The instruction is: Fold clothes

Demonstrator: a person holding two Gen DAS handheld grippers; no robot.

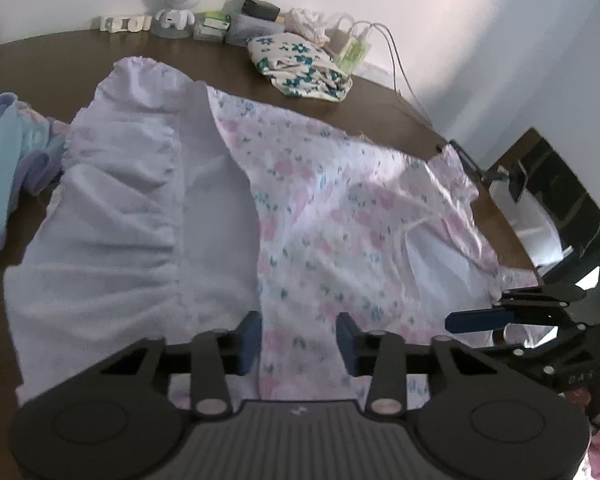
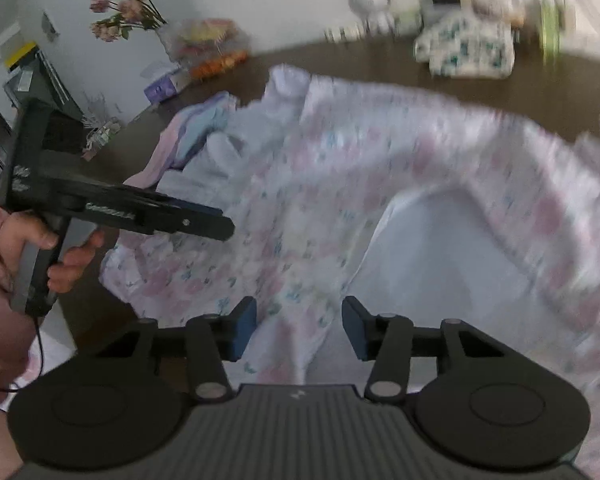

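A white garment with pink and teal flowers lies spread on the brown table, its plain white ruffled part turned up on the left. My left gripper hovers over the garment's near edge with its jaws apart and floral cloth below the gap; the pads do not press on it. The right gripper reaches in from the right edge. In the blurred right wrist view, my right gripper stands open over a raised fold of the garment. The left gripper, held by a hand, sits to its left.
A folded teal-flowered cloth and a blue and purple garment lie on the table. A white speaker figure, boxes and charger cables line the back wall. Flowers and bags stand at the far left. The table edge runs along the right.
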